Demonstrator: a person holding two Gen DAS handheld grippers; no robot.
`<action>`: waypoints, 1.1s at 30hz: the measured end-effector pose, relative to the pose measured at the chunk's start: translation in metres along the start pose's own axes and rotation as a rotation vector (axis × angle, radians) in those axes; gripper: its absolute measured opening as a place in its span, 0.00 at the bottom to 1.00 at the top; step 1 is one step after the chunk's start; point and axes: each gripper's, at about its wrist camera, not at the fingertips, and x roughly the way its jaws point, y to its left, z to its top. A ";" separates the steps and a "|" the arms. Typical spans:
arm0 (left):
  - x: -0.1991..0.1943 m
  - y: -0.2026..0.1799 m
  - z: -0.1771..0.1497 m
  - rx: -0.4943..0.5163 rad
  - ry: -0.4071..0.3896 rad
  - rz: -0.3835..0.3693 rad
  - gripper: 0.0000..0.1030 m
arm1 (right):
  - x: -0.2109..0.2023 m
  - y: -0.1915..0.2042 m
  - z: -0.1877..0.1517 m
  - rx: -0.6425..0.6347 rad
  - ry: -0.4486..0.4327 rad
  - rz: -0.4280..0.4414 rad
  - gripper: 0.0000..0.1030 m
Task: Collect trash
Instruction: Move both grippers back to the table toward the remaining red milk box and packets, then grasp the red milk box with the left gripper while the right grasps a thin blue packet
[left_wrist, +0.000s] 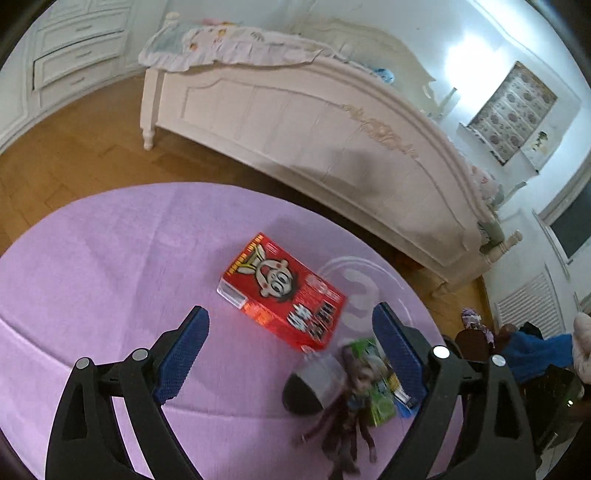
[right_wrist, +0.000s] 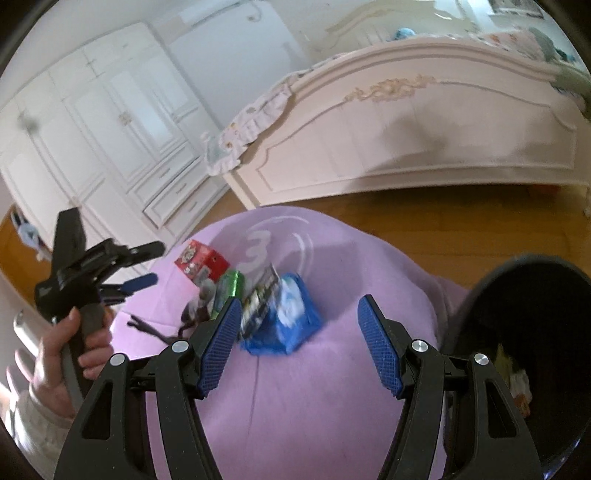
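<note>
My right tongs (right_wrist: 297, 338), wide and empty, are nearest the blue packet (right_wrist: 291, 325), which lies just ahead between the pads, bin (right_wrist: 517, 295) to its right.

White carved bed (left_wrist: 332, 122) beyond a round purple rug (left_wrist: 110, 266), white drawered wardrobe (right_wrist: 92, 122) on wooden floor (left_wrist: 74, 147).

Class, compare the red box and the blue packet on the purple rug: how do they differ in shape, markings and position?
The red box is rigid and rectangular; the blue packet is soft and crumpled. The red box bears a cartoon face; the blue packet shows white print. The blue packet lies nearer the right gripper. Both rest on the rug.
</note>
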 end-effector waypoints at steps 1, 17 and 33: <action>0.005 -0.001 0.001 0.003 0.010 0.008 0.87 | 0.005 0.002 0.004 -0.010 0.004 0.014 0.64; 0.051 -0.016 0.010 -0.012 0.109 0.127 0.85 | 0.079 0.036 0.022 -0.265 0.200 0.027 0.45; 0.010 0.022 -0.013 0.085 0.098 0.057 0.58 | 0.035 0.035 0.000 -0.224 0.171 0.256 0.19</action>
